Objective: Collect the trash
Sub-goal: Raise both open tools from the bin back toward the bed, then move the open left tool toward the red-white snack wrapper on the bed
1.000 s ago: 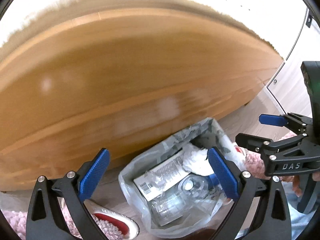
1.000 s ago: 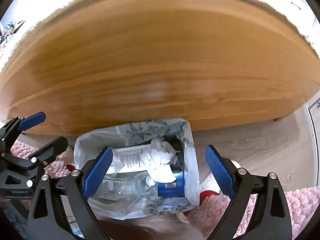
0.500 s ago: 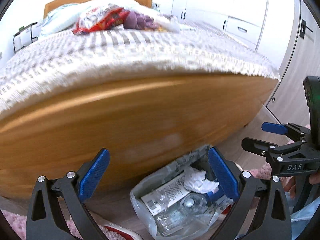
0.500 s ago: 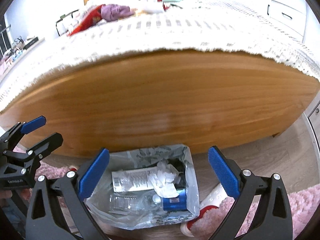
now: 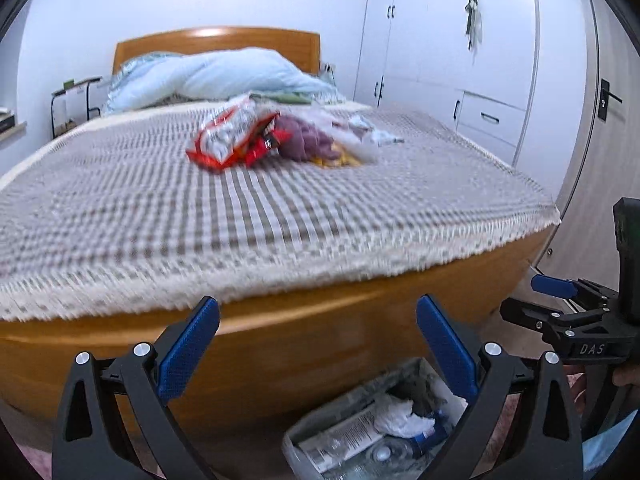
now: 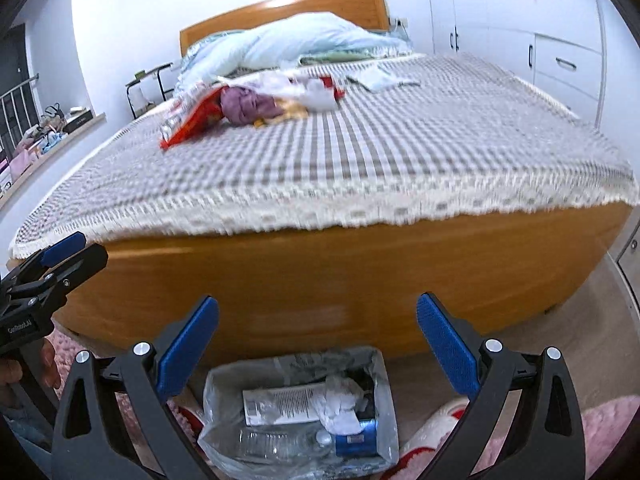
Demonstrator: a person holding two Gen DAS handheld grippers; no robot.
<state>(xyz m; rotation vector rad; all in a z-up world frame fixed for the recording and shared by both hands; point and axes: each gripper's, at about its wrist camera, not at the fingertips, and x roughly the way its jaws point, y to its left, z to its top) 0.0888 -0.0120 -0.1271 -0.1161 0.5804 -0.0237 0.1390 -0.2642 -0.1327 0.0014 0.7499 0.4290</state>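
My left gripper (image 5: 318, 344) is wide open and holds nothing. My right gripper (image 6: 318, 342) is the same, and its jaws have just been opening. The bin (image 6: 296, 408) sits on the floor below me, by the bed (image 6: 320, 276). More trash (image 5: 240, 138) lies far up the blanket (image 5: 224, 216). I could snag the fringe when I reach, or pinch the purple cloth (image 5: 304, 142) too.

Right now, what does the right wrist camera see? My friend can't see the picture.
A pile of trash lies on a checked bedspread on a wooden bed. Below, the open, empty right gripper frames a lined bin on the floor, holding a plastic bottle, crumpled tissue and a blue can.
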